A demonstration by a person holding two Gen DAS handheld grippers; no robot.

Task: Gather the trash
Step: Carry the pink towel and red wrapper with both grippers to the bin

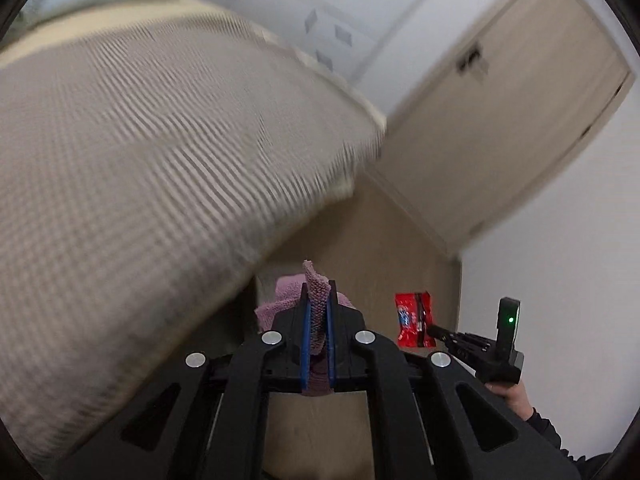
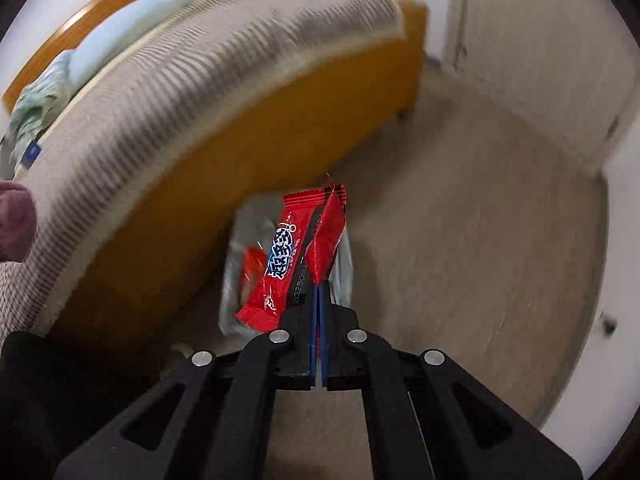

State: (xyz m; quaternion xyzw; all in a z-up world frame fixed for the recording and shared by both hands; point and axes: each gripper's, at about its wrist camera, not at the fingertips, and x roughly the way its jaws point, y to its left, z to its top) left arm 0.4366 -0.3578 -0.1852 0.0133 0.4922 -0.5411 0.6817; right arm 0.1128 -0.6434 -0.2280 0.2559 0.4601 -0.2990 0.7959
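My left gripper [image 1: 319, 300] is shut on a pink knitted cloth [image 1: 318, 288], which pokes up between the blue pads and bunches behind them. My right gripper [image 2: 319, 280] is shut on a red snack wrapper [image 2: 296, 252] with blue and white lettering, held above the floor. Below that wrapper stands a bin lined with a clear bag [image 2: 240, 264] beside the bed, with something red inside. In the left wrist view the right gripper [image 1: 434, 330] holds the same red wrapper [image 1: 412, 320] at lower right, with a hand [image 1: 514, 396] on its grip.
A bed with a grey striped cover [image 1: 140, 160] fills the left side, on an orange wooden frame [image 2: 224, 168]. A light blue pillow [image 2: 120, 40] lies at its head. A beige door [image 1: 512, 120] and white walls stand behind; beige floor [image 2: 460, 240] spreads to the right.
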